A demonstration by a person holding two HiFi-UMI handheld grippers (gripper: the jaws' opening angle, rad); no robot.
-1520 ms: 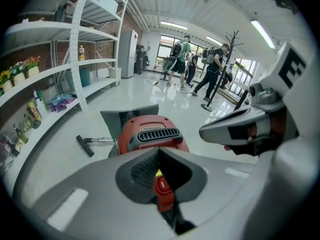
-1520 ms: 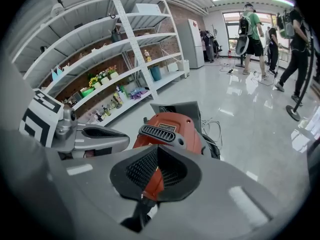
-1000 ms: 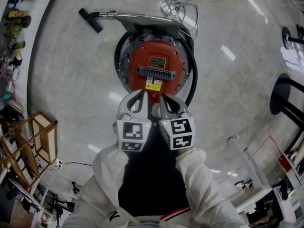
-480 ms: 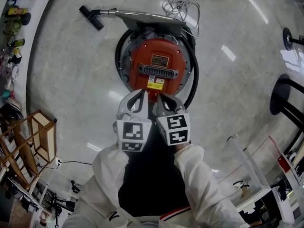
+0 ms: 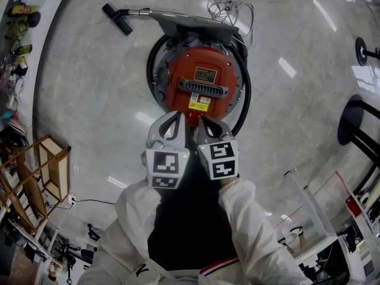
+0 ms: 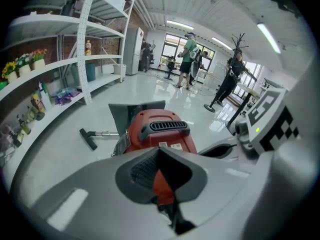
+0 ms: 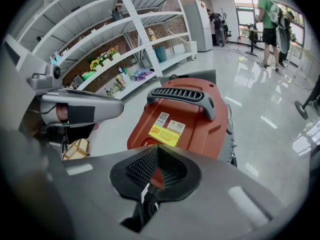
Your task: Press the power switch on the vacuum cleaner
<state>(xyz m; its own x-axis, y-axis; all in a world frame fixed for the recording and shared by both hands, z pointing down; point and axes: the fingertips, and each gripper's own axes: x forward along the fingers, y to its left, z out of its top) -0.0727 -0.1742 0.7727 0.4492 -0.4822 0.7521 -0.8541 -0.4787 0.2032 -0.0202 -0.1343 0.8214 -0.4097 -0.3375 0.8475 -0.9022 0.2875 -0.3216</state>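
Note:
The red canister vacuum cleaner (image 5: 202,82) stands on the shiny floor, with a grey carry handle (image 5: 206,88) across its top and a yellow label (image 5: 199,103) near its front edge. A black hose (image 5: 244,100) curls round it, and its wand ends in a black floor nozzle (image 5: 117,18). My left gripper (image 5: 177,117) and right gripper (image 5: 202,122) are side by side just short of the vacuum's near edge, both shut and holding nothing. The vacuum (image 6: 159,134) fills the view beyond the left gripper (image 6: 160,151), and likewise the vacuum (image 7: 185,116) beyond the right gripper (image 7: 159,148). I cannot make out the power switch.
A loose cable (image 5: 231,8) lies behind the vacuum. Shelves with small items (image 5: 15,28) run along the left, and a wooden rack (image 5: 47,171) stands at lower left. Black stool bases (image 5: 356,123) sit at the right. People (image 6: 189,59) and a coat stand (image 6: 235,69) are far off.
The vacuum has slid slightly right and down in the head view, closer to the gripper tips. The right gripper has edged forward a little. Both stay shut.

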